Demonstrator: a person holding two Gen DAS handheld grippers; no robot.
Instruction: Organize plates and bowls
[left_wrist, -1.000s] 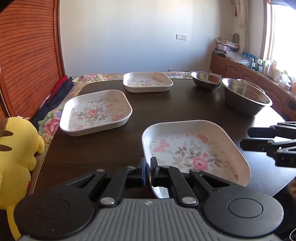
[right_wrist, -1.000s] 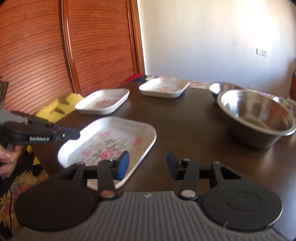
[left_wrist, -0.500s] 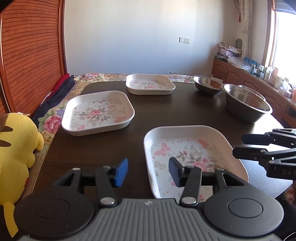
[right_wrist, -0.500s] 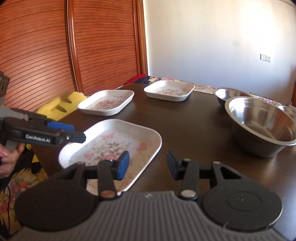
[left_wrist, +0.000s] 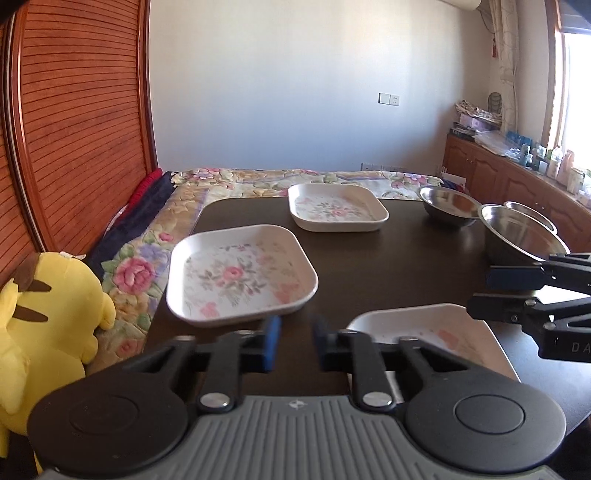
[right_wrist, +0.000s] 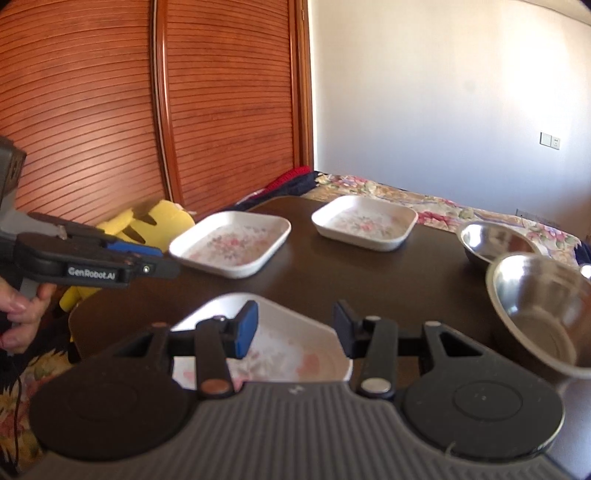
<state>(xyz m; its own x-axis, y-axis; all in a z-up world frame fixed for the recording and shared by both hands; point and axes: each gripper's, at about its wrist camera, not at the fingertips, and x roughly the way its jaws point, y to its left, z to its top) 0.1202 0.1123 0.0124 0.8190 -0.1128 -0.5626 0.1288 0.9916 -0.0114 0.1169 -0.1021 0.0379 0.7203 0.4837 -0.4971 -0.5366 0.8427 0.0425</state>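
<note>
Three white floral plates lie apart on the dark table (left_wrist: 388, 266): a near plate (left_wrist: 443, 332) (right_wrist: 288, 347), a middle plate (left_wrist: 240, 273) (right_wrist: 232, 243) and a far plate (left_wrist: 336, 206) (right_wrist: 365, 221). At the right stand a large steel bowl (left_wrist: 517, 236) (right_wrist: 539, 306) and a small steel bowl (left_wrist: 448, 206) (right_wrist: 495, 243). My left gripper (left_wrist: 295, 343) hovers left of the near plate; its jaws are closing, a narrow gap remains and nothing is between them. My right gripper (right_wrist: 291, 332) hangs open and empty above the near plate's right side.
A yellow plush toy (left_wrist: 48, 314) sits off the table's left edge on a floral quilt (left_wrist: 155, 240). Slatted wooden doors (right_wrist: 221, 110) rise behind it. A cluttered wooden cabinet (left_wrist: 517, 177) lines the right wall. A person's hand (right_wrist: 18, 314) grips the left gripper's handle.
Both grippers have drawn back and risen, so the near plate now sits low in both views. The left jaws went from shut to wide apart, then narrowed again. The right jaws kept their width.
</note>
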